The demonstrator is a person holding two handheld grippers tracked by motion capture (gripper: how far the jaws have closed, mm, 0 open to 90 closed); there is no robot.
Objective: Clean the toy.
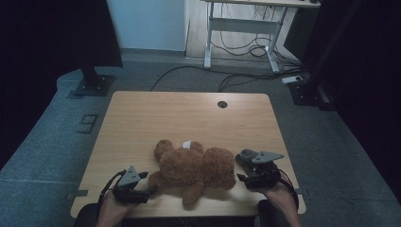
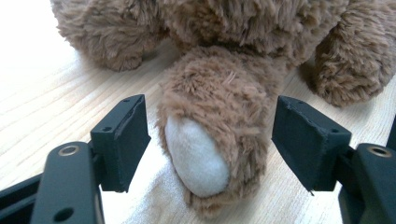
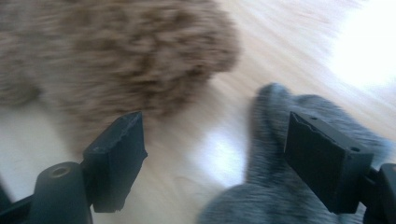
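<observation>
A brown teddy bear (image 1: 196,166) lies flat on the wooden table (image 1: 189,113), close to its near edge. My left gripper (image 1: 147,183) is at the bear's left side. In the left gripper view its jaws (image 2: 210,135) stand open on either side of a furry foot with a white sole (image 2: 196,156), and the pads are clear of the fur. My right gripper (image 1: 239,171) is at the bear's right side, open (image 3: 215,154). A grey fuzzy cloth (image 3: 275,186) lies under its right jaw, and the blurred bear (image 3: 130,56) is at the upper left.
The grey cloth (image 1: 246,156) lies on the table just right of the bear. A round cable hole (image 1: 222,104) sits near the far edge. Beyond the table are a stand base (image 1: 94,85), floor cables (image 1: 246,78) and another desk's legs (image 1: 236,28).
</observation>
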